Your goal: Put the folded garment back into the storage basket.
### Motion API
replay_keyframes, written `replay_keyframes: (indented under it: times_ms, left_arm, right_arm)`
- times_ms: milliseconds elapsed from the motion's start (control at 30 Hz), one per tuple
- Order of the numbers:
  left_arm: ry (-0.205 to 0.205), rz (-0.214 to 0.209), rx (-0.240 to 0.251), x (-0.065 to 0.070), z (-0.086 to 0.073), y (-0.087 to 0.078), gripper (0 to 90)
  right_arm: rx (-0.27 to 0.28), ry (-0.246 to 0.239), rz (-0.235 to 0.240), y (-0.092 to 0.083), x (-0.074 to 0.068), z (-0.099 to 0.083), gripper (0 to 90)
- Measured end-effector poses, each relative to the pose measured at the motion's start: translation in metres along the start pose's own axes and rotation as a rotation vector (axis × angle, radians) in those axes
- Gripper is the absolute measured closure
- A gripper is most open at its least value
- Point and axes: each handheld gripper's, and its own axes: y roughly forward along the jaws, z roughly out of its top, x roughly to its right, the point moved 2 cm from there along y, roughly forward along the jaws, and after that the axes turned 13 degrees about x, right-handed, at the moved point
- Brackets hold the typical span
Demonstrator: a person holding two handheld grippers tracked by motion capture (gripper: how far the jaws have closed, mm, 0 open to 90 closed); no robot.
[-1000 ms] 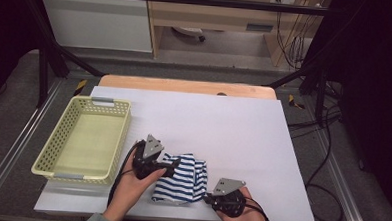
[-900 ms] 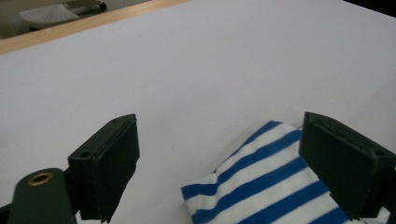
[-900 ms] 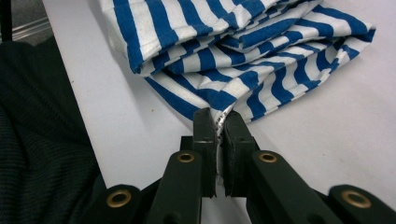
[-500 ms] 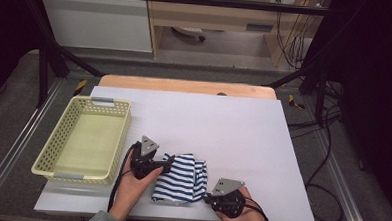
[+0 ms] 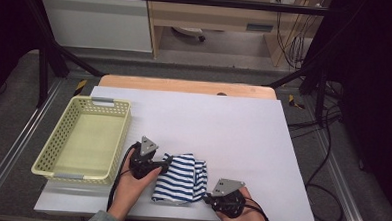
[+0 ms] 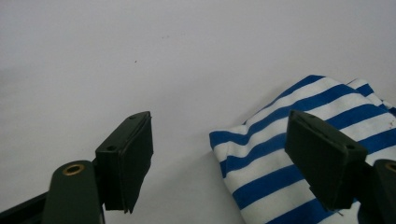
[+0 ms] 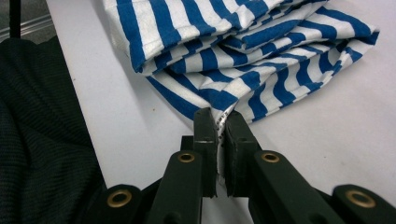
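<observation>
The left gripper point(image 5: 162, 165) lies low at the near middle of the table, held from behind by the left hand point(image 5: 133, 180) and pointing right; its jaws have just been closing but stand well apart, one over cloth and pressing on nothing. The right gripper point(image 5: 206, 197) sits at the near edge to the right, held by the right hand point(image 5: 242, 217) and pointing left, its jaws pinched together on a cloth edge.

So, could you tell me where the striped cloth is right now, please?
In the high view the striped cloth lies folded near the table's front edge, between the left gripper and right gripper, right of the basket.
</observation>
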Motion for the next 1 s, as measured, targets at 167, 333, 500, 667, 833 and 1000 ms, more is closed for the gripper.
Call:
replay_keyframes:
  times_ms: [167,333,500,667,833,1000]
  left_arm:
    - [-0.005,-0.001,0.001,0.0002,-0.0003,-0.0010,25.7]
    - [-0.009,-0.004,-0.004,0.0008,-0.0030,0.0002,26.1]
    - [0.000,-0.003,0.002,0.0025,-0.0011,-0.0011,30.6]
    - [0.004,-0.005,0.010,0.0041,-0.0005,-0.0005,33.0]
    - [0.008,-0.010,-0.004,0.0024,-0.0035,0.0003,37.1]
    - [-0.023,-0.028,-0.020,-0.0041,-0.0057,0.0019,49.8]
  right_arm:
    - [0.001,0.003,0.000,0.0000,0.0001,-0.0001,85.4]
    - [-0.007,0.000,0.000,0.0001,0.0001,0.0006,85.3]
    - [-0.002,0.001,0.005,0.0000,0.0005,0.0000,85.3]
    - [0.002,-0.007,-0.002,-0.0002,-0.0004,-0.0004,85.3]
    - [-0.005,-0.003,0.000,0.0000,-0.0004,0.0004,85.2]
    - [-0.002,0.002,0.006,0.0002,0.0006,0.0002,85.1]
